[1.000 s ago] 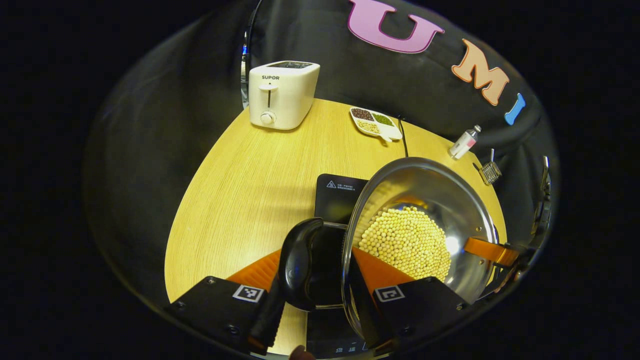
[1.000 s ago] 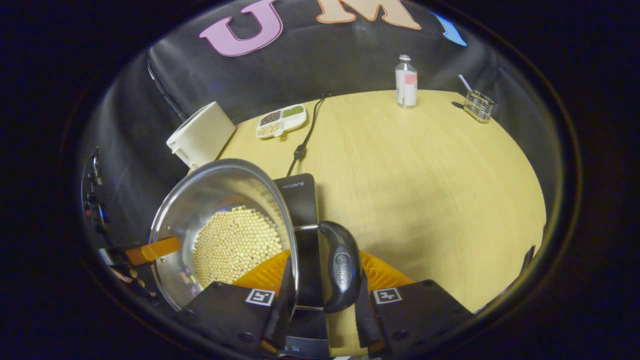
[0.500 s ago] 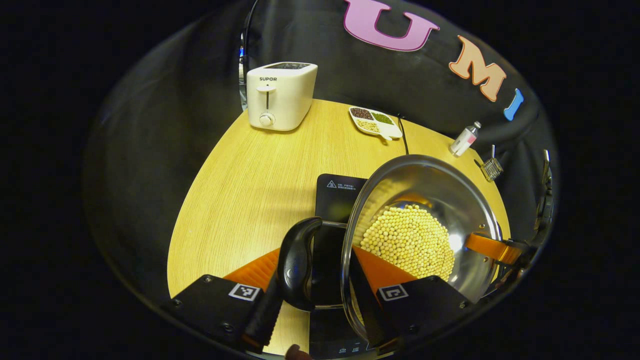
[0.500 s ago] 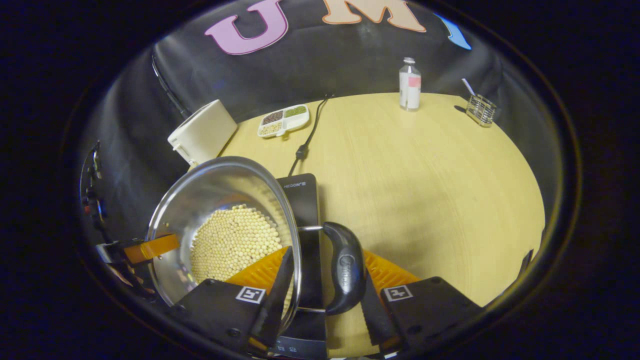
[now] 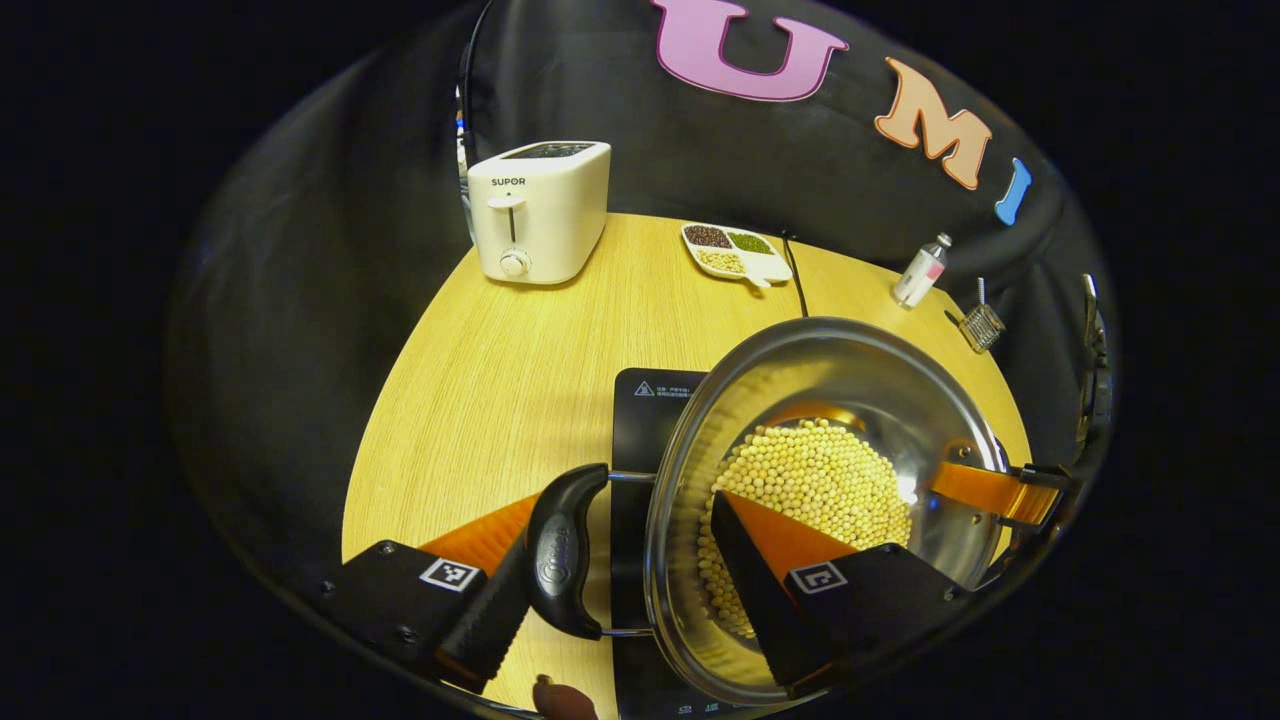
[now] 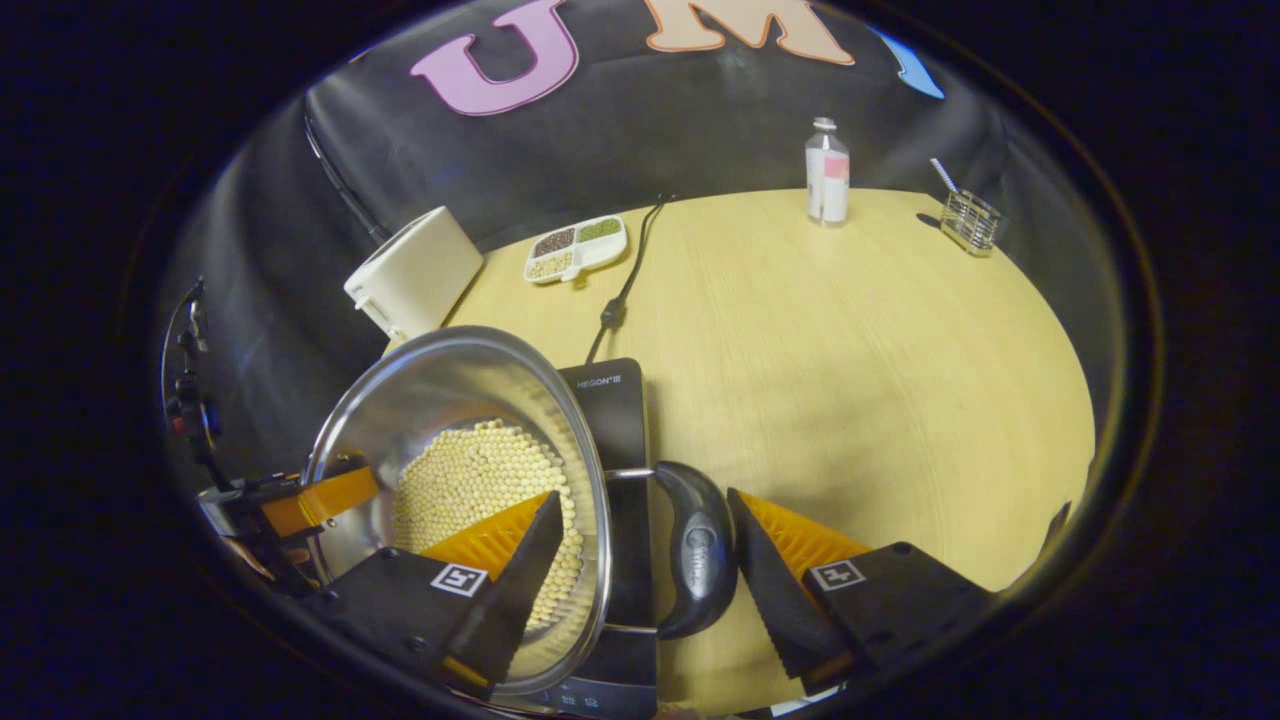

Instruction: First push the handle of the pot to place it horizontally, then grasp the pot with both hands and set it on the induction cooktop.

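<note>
straddling the pot (image 5: 830, 480) rim and side handles over the induction cooktop (image 5: 650, 400), both hand-held grippers (image 5: 620, 590) (image 6: 640, 575) were spread open; an off-centre seat could spill beans (image 5: 810, 500).

One pot (image 5: 850, 400), one cooktop (image 5: 650, 400) (plus one toaster (image 5: 535, 210), one bottle (image 6: 827, 185))
</note>
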